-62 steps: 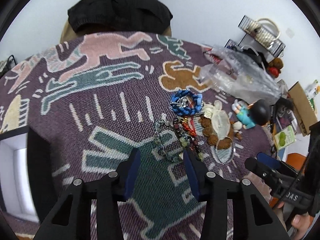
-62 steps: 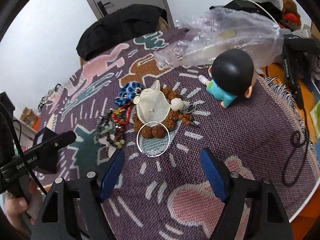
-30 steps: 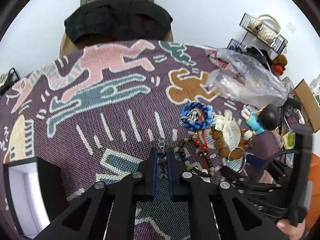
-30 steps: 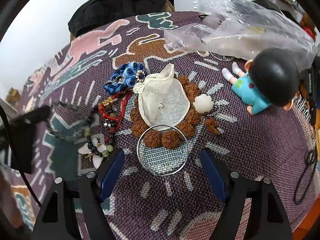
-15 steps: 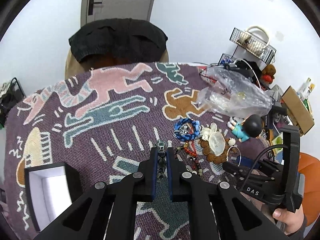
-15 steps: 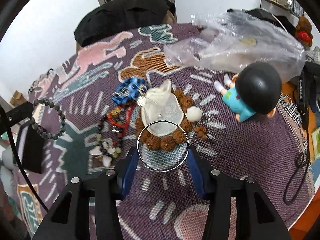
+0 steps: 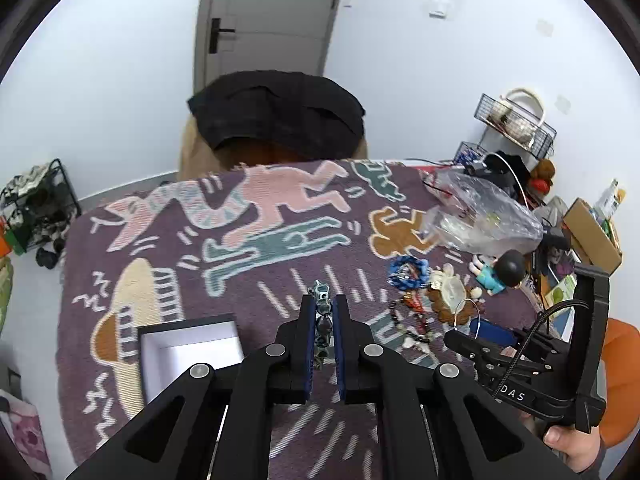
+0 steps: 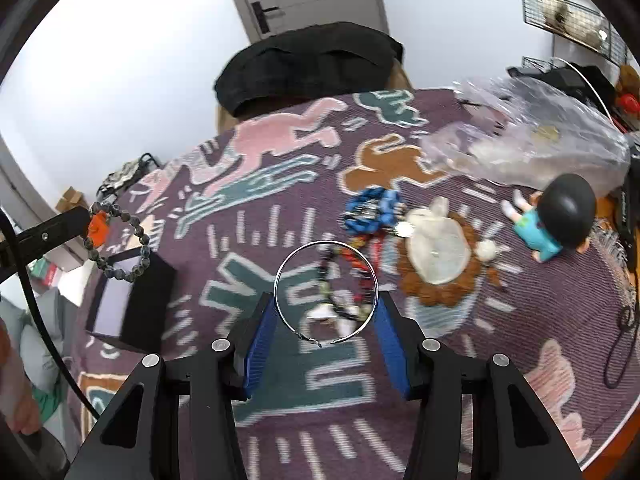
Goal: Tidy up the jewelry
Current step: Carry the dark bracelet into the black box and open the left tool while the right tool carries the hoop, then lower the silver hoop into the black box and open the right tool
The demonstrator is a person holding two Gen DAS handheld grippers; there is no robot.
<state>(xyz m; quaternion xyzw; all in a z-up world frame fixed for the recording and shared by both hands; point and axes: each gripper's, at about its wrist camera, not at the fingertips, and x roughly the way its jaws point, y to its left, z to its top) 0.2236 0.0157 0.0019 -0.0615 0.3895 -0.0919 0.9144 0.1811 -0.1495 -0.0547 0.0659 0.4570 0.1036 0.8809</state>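
Left wrist view: the left gripper (image 7: 323, 334) is clamped on a dark bead bracelet (image 7: 322, 322), lifted above the patterned cloth (image 7: 248, 240), with the open black box (image 7: 188, 344) lower left. Right wrist view: the right gripper (image 8: 326, 334), whose jaws have just been closing, pinches a silver hoop (image 8: 326, 300) between its blue pads; the jewelry pile (image 8: 372, 216) and a doll (image 8: 556, 216) lie beyond, to the right.

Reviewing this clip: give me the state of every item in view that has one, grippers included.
left gripper: shut on the dark bead bracelet.
dark bead bracelet: lifted, hanging as a loop.
right gripper: shut on the silver hoop.
silver hoop: held off the cloth.
black box: open, white inside.
plastic bag: crumpled, lying on the cloth.
door: closed.
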